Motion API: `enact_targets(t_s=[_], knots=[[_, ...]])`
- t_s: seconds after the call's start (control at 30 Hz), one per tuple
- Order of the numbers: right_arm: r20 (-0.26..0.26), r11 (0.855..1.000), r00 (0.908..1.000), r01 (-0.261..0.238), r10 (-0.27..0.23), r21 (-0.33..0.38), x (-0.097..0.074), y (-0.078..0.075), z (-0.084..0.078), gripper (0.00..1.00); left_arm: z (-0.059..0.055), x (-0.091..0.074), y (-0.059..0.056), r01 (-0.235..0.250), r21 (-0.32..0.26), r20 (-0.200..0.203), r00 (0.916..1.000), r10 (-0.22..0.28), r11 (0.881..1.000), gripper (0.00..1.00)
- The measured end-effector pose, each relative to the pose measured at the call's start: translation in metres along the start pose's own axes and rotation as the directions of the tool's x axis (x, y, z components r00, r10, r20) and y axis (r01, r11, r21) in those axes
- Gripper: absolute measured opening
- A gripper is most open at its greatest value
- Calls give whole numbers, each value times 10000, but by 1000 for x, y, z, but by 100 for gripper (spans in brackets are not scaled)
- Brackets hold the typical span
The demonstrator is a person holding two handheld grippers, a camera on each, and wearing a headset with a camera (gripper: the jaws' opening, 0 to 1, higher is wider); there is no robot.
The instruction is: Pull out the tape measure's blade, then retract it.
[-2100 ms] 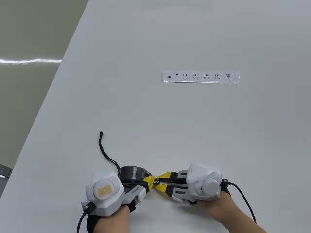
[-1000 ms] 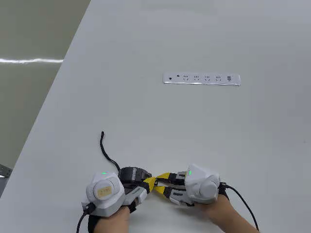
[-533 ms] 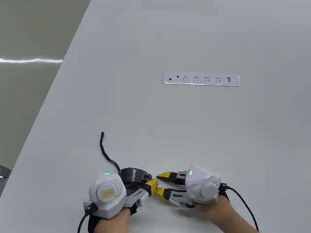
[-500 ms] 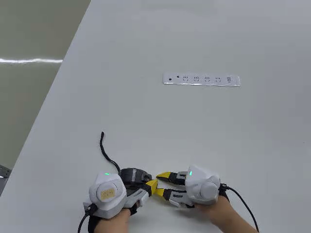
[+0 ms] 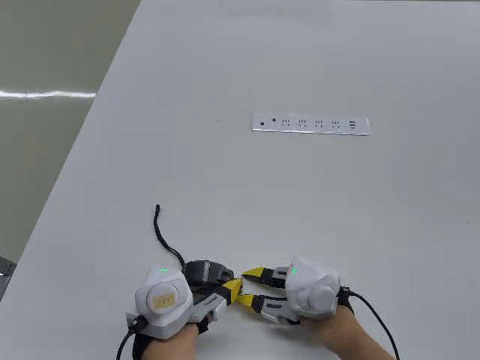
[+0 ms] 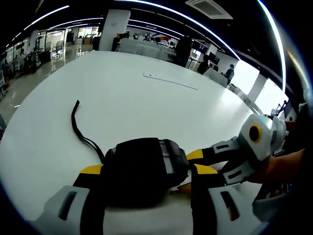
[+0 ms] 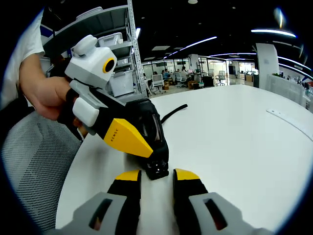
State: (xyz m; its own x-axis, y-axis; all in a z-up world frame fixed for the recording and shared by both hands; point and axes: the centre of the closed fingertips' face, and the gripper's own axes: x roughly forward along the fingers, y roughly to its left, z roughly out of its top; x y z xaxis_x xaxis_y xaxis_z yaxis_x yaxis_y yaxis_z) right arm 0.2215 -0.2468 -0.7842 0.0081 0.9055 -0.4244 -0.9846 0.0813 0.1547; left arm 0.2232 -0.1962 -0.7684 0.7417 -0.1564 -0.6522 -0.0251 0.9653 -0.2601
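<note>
Tape measure [image 7: 149, 125] sits close to the near edge of the table [image 5: 300, 210], toward its left side, with its black strap [image 5: 159, 229] trailing off toward the left edge. The power strip [image 5: 310, 124] is well apart, out toward the far side. Left gripper [image 6: 146, 171] has both jaws clamped across the black case, 1 on each flank. Right gripper [image 7: 157, 177] faces it nose to nose: its 2 yellow tips stand a little apart and grip nothing, with the case's blade mouth just at the gap. We read this as pre-pull, blade not yet drawn. Main risk: the right jaws close on the case nose instead of the end hook, so the pull just drags the case against the left grip. We can't resolve the hook itself in the right gripper view, so alignment is a guess. Risk 2: the hook is thin, and a shallow pinch would slip off once spring tension builds. Risk 3: the case flanks look rounded and smooth, so under load it could rotate or squirt out of the left jaws. Risk 4: pulling off the mouth's axis would bend or kink the blade. Risk 5: letting go abruptly on retract would whip the blade back hard. We can't tell whether the case rests on the table or hangs just above it.
</note>
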Motion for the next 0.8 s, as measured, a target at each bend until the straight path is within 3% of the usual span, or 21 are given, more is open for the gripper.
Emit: enact_targets(t_s=[0.13,0.37,0.8], knots=[[46,10000,10000,34,-34,-58,-2,1,1,25,-1,0,-1,162,579,-74,9998,-158,9982,70],[1,9997,9998,210,-210,92,-8,1,1,26,-3,-5,6,246,569,-112,9996,-240,9981,70],[231,9969,9977,619,-631,486,-22,1,3,31,1,-9,2,831,1611,-80,9965,-829,9834,70]])
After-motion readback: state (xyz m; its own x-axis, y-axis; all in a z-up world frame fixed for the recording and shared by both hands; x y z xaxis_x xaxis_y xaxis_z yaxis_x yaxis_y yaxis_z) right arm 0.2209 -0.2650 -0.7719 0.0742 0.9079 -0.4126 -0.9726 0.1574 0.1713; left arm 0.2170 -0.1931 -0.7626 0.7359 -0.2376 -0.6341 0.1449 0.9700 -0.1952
